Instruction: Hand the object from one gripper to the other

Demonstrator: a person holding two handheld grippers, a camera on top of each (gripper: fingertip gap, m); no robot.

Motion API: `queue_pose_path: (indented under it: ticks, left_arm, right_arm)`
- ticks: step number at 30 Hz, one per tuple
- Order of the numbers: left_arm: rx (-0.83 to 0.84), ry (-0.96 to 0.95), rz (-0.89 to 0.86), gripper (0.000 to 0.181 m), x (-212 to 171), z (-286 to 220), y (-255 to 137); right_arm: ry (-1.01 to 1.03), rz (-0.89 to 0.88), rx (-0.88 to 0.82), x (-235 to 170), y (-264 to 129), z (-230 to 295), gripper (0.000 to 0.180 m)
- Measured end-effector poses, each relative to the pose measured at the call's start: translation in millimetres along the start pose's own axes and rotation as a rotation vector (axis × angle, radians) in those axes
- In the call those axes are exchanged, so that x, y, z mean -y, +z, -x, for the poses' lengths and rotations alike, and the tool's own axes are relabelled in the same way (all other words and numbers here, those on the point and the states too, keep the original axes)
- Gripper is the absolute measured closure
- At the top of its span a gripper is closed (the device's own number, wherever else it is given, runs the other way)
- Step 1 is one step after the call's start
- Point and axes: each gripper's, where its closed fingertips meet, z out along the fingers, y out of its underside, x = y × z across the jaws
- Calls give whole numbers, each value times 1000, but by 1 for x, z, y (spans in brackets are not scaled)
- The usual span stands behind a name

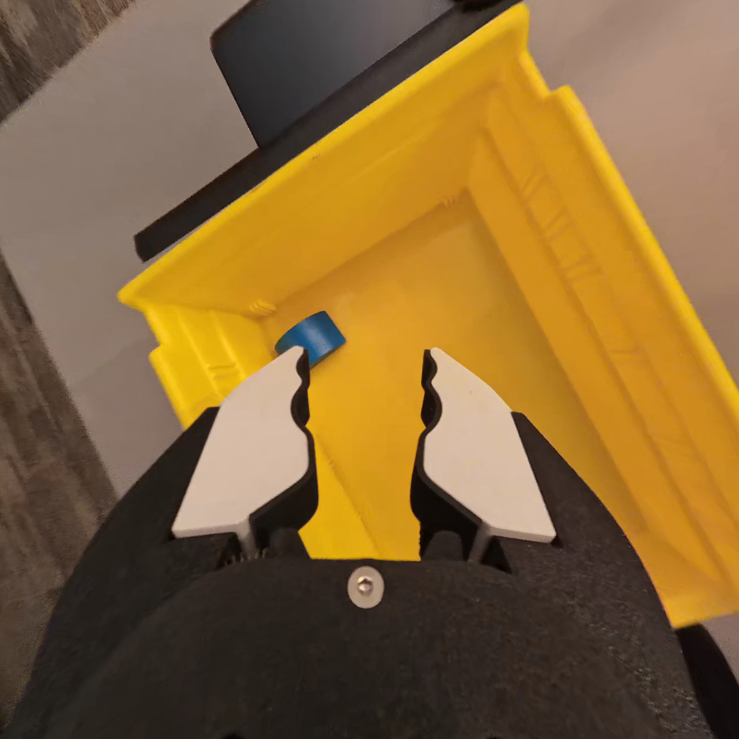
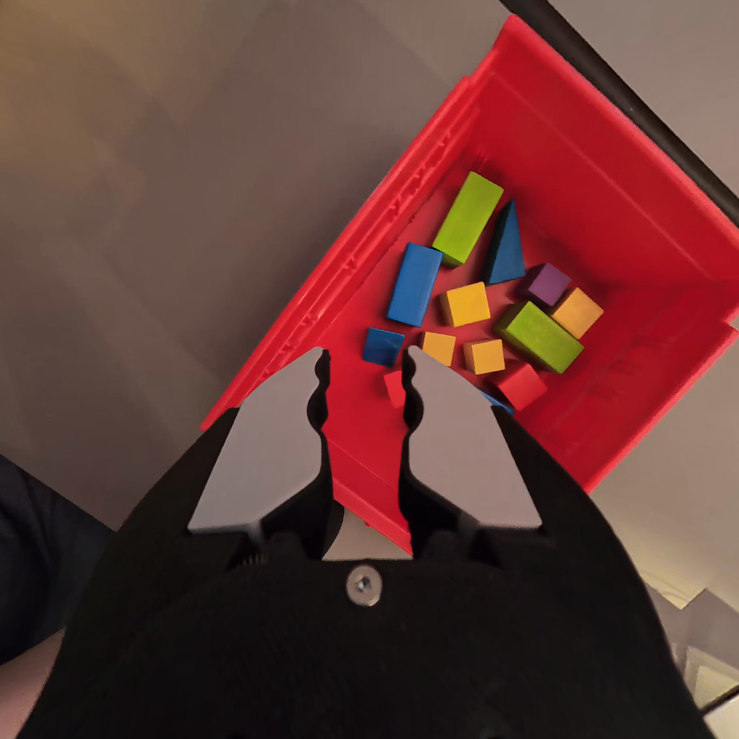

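The left gripper [image 1: 366, 352] hangs over a yellow bin [image 1: 420, 224] with its jaws apart and empty, a blue cylinder [image 1: 314, 335] in the bin at eleven o'clock of them, while the right gripper [image 2: 366, 352], jaws parted and empty, hangs over a red bin [image 2: 600, 168] of coloured blocks [image 2: 466, 304] at one o'clock.

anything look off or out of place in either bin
Nothing stands out. The yellow bin holds one blue cylinder lying in a corner; the red bin holds loose blocks, none spilled. Both grippers are open and empty.
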Motion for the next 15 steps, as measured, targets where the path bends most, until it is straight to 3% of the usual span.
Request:
queue_pose_path:
  ticks: [7,15]
  left_arm:
    - [-17,-198,56,124,-9,12,47]
    - [-10,-290,119,112,-24,22,67]
  right_arm:
    - [-5,55,2,-3,11,1,144]
    - [-25,89,0,-4,15,6,144]
